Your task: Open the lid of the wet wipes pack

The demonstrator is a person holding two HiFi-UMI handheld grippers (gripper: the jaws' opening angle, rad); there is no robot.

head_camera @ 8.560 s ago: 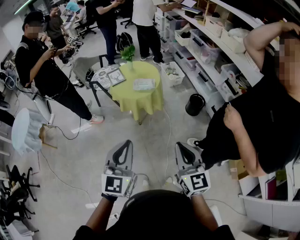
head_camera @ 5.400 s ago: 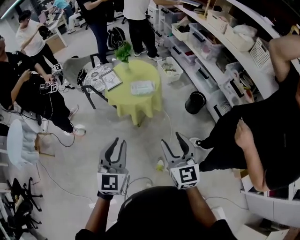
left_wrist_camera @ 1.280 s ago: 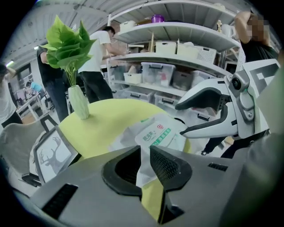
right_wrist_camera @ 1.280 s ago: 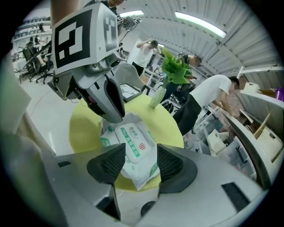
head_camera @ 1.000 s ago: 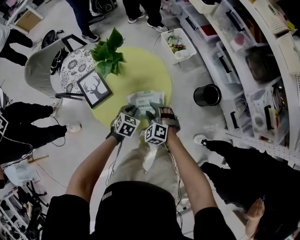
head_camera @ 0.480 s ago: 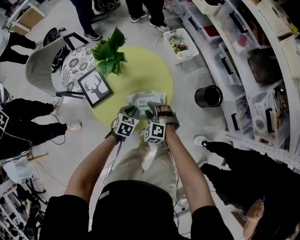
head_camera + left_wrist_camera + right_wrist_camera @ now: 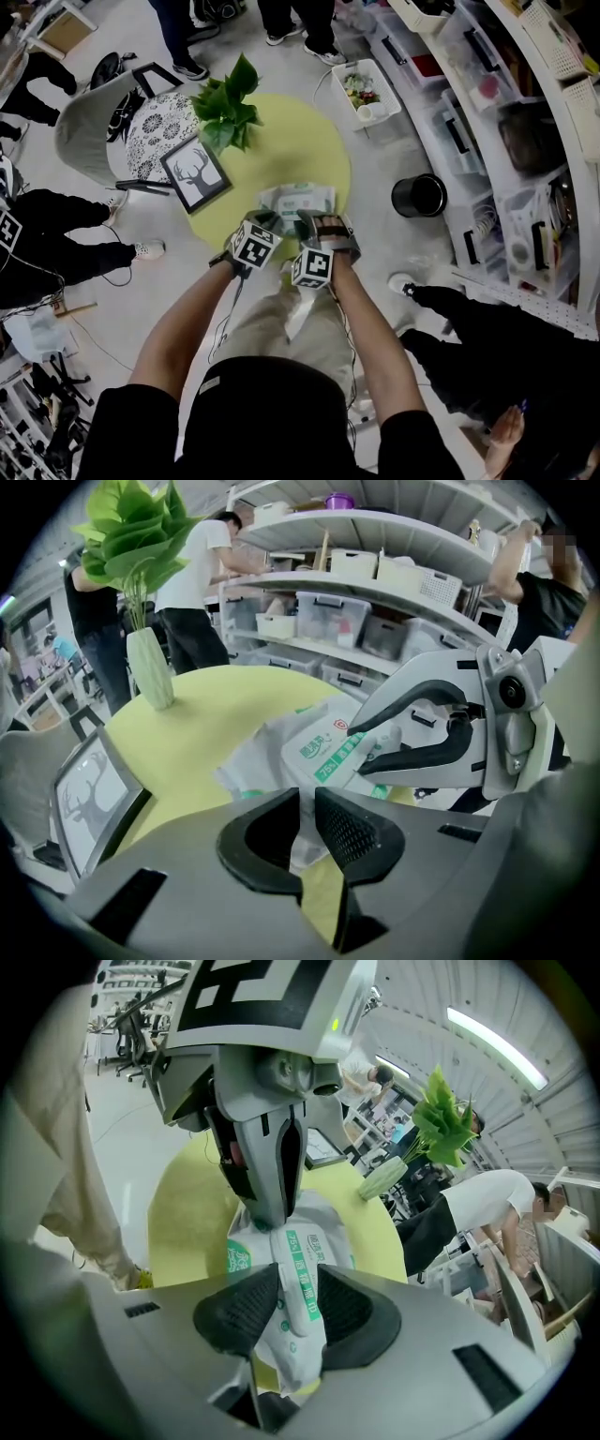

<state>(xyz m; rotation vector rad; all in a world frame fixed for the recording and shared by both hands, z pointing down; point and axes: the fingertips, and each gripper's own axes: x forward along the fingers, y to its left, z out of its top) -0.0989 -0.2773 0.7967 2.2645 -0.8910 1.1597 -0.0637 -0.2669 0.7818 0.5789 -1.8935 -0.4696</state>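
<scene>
Counts: one wet wipes pack (image 7: 300, 200); two grippers, left gripper (image 7: 262, 222) and right gripper (image 7: 315, 223); one round table (image 7: 286, 150); one plant in a vase (image 7: 225, 108); one framed picture (image 7: 195, 173); one black bin (image 7: 419, 195); one chair (image 7: 82, 141).

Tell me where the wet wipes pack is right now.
In the head view the wet wipes pack is on the near side of the yellow table, right of the deer picture, with the plant beyond it.

Both forearms (image 7: 183, 323) reach forward and down, wrists close together. The left tongs (image 7: 307, 822) are pinched on the edge of the wet wipes pack (image 7: 300, 1269). The right tongs (image 7: 286, 1312) have just been closing, and their pads press the pack's middle between them.
</scene>
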